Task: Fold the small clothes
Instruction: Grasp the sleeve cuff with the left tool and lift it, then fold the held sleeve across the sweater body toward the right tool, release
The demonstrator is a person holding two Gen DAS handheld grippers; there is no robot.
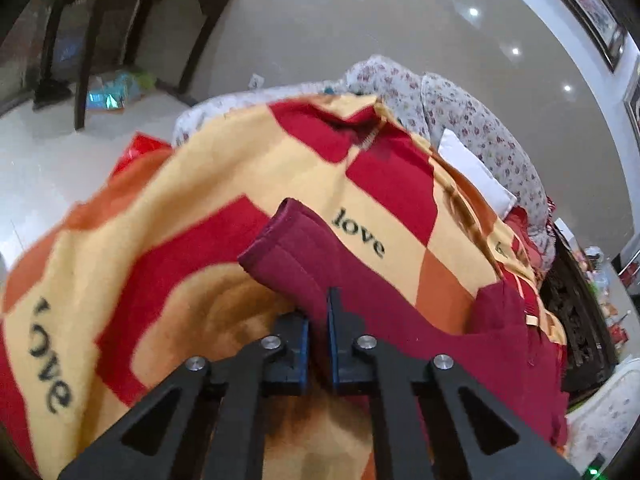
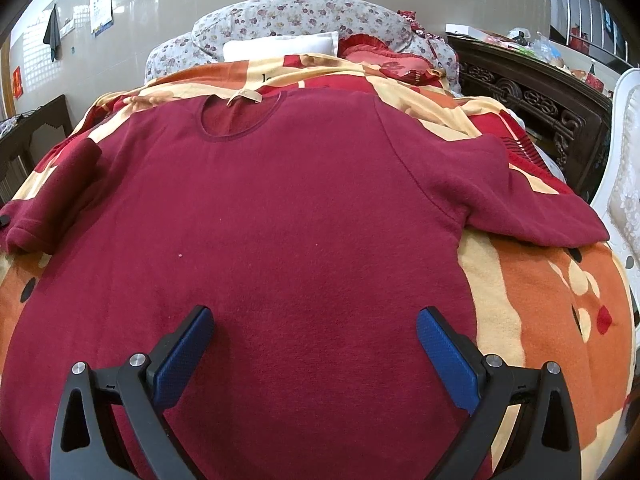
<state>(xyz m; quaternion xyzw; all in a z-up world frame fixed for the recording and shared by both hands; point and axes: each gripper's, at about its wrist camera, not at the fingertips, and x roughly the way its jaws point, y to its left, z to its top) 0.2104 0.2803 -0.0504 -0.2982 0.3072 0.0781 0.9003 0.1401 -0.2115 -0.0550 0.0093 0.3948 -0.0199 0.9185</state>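
Left gripper (image 1: 318, 312) clenched on maroon sweater (image 2: 288, 208) sleeve cuff (image 1: 280, 236). Right gripper (image 2: 316, 328) spread wide above sweater body (on "love" blanket (image 1: 200, 184)).

Bed's checkered blanket (image 2: 532, 292) under spread maroon sweater (image 2: 300, 220); white pillow (image 2: 280, 46), perhaps cushions, behind.

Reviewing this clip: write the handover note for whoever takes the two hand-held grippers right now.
Left hand-held gripper: shut on the maroon sweater's left sleeve, near the cuff.
Right hand-held gripper: open, holding nothing, above the sweater's lower body.
Sweater: spread front up on the patterned blanket, neckline toward the pillows, right sleeve out flat.
Done: garment laid out, left sleeve gripped.
Left: fold both sleeves in, then fold the body.
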